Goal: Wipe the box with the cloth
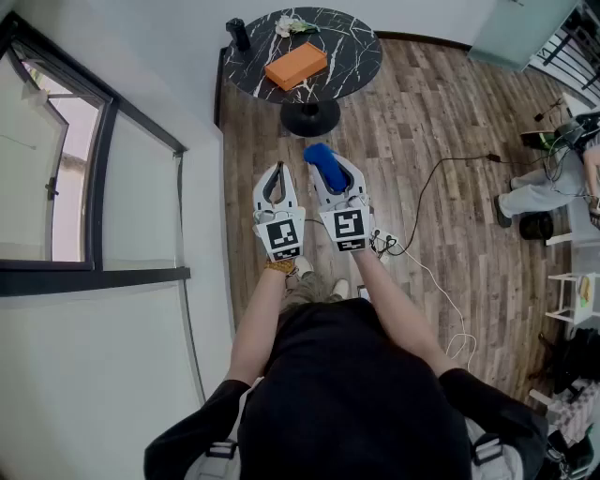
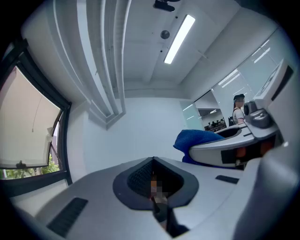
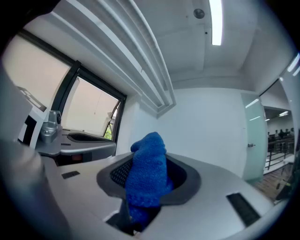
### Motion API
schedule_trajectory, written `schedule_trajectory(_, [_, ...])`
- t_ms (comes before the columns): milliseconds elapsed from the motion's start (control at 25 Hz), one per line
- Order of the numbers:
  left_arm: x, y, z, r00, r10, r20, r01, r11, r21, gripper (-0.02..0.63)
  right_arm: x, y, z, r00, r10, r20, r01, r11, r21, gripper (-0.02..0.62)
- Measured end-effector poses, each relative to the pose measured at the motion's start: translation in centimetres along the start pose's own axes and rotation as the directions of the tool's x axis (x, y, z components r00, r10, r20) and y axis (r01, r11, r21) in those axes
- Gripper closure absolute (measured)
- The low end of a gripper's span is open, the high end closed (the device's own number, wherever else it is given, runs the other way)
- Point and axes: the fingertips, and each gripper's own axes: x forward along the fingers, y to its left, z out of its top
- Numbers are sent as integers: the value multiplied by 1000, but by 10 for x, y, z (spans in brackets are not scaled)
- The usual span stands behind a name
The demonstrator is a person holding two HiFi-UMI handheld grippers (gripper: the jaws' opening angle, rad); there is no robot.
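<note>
An orange box lies on a round black marble table at the top of the head view, well ahead of both grippers. My right gripper is shut on a blue cloth, which bulges out between its jaws. Beside it on the left, my left gripper is shut with nothing in it; in its own view the jaws meet. Both are held level over the wooden floor, short of the table. The cloth also shows in the left gripper view.
A black cup and a small bunch of flowers share the table. A white wall and window run along the left. A black cable and white cord lie on the floor at right, near a seated person.
</note>
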Motion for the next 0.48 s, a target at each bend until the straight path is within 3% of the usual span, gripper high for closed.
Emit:
schedule_trajectory(280, [12, 16, -15, 1000, -3, -21, 3, 1000, -2, 600, 20, 19, -4, 994, 106, 17, -105, 994, -22, 463])
schedule_trajectory(480, [58, 41, -40, 999, -39, -30, 39, 999, -4, 600, 69, 12, -19, 994, 108, 2, -108, 994, -18, 463])
